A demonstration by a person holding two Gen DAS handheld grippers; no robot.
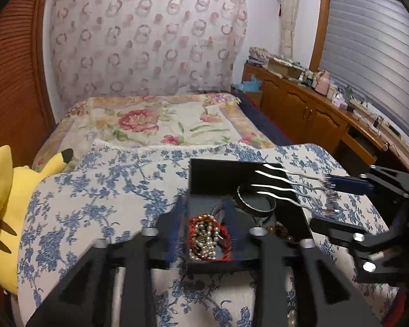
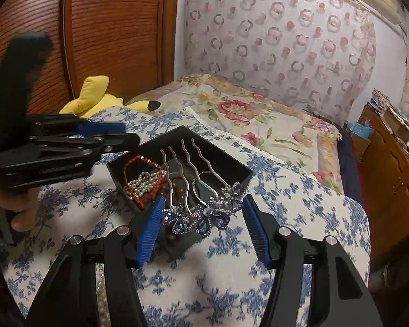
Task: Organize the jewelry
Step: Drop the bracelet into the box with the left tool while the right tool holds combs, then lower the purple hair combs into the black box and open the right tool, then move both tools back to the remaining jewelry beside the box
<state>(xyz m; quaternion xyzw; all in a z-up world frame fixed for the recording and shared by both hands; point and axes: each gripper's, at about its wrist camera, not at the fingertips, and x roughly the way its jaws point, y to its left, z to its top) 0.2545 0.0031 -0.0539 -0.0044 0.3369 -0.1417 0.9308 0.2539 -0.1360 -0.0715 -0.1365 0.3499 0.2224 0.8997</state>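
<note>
Hair comb (image 2: 201, 212) with purple stones being framed between spread fingers of right gripper (image 2: 201, 231), untouched, prongs lying over black box (image 2: 231, 163) ahead, left gripper (image 1: 204, 231) fingers being held apart around pearls (image 1: 207, 241).

My black box (image 2: 233, 167) looked matt, like card or plastic; I could not tell which. The hair comb (image 2: 196, 190) had smooth, shiny metal prongs and glossy faceted purple stones rimmed with tiny sparkling ones. The pearl strand (image 1: 205, 238) gleamed softly beside a rough red cord bracelet (image 2: 131, 169). A dark bangle (image 1: 255, 199) showed a polished edge. My right gripper (image 2: 201, 231) carried ribbed blue pads (image 2: 151, 230) on matt black plastic with bright metal screws. The blue-flowered cover (image 2: 286, 199) under the box was woven cloth.
</note>
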